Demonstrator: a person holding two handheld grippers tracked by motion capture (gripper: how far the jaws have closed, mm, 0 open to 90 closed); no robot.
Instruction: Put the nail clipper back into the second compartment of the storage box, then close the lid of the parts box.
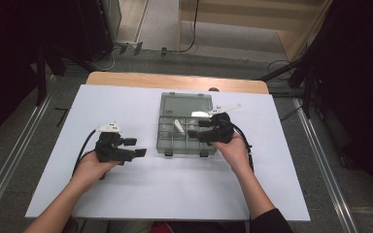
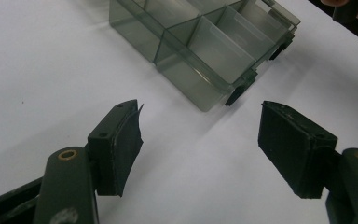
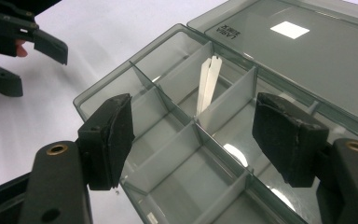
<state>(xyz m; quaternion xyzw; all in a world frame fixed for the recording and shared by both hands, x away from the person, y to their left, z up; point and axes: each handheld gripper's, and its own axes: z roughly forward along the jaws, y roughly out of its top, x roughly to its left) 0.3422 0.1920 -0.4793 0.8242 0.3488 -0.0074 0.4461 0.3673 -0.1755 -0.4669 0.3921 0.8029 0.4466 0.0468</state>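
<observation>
Right claw released, hovering over open box to reach white strip; left claw released, parked on tabletop, clear of box

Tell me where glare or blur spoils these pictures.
High view: a bright glare patch on the smoky transparent plastic compartment box. Right gripper view: a white square reflection on its open lid, and the near black fingers look soft. Left gripper view: even light, no glare.
</observation>
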